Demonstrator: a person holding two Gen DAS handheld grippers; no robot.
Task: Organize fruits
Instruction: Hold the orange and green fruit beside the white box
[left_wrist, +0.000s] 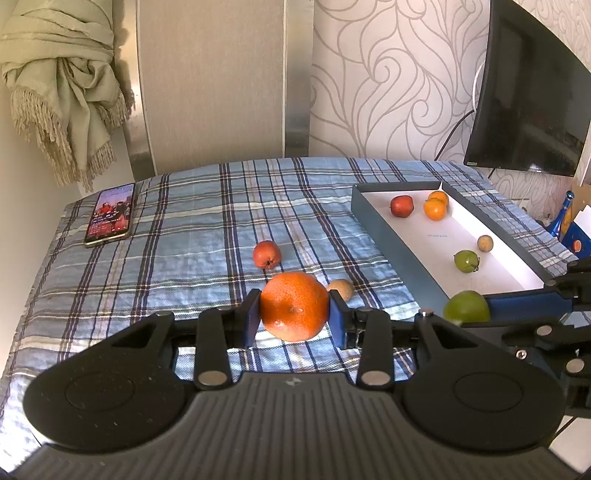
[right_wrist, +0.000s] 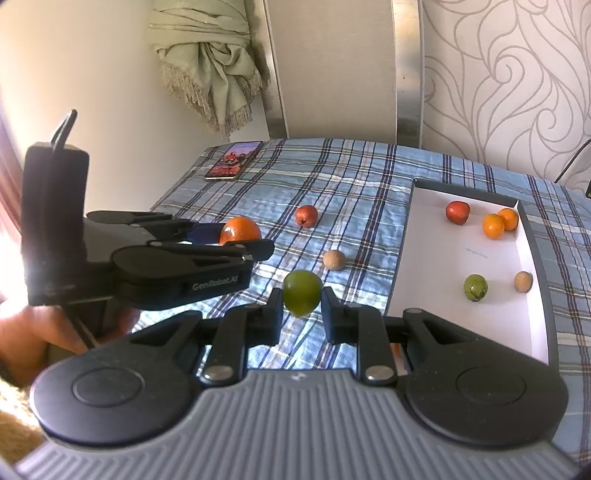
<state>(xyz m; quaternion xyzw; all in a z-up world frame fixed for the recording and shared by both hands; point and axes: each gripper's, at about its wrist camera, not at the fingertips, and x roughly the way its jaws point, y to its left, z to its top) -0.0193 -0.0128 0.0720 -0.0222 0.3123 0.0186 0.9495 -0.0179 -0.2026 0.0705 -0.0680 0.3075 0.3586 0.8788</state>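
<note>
A phone (left_wrist: 109, 214) lies at the far left of a plaid-covered surface (left_wrist: 192, 236). The left hand-held gripper (left_wrist: 294, 314) is clamped on a large orange (left_wrist: 294, 306), held above the cloth. Beyond it, a red fruit (left_wrist: 266, 254) and a brown fruit (left_wrist: 341, 289) rest on the cloth. The right hand-held gripper (right_wrist: 302, 299) grips a green fruit (right_wrist: 302, 292) just left of the tray (right_wrist: 400, 258), which holds a red fruit, two small oranges (right_wrist: 499, 222), a green fruit and a brown one.

Orange (left_wrist: 293, 306) – gripped, lifted; green fruit (right_wrist: 302, 291) – gripped; five fruits in tray (right_wrist: 436, 258).
</note>
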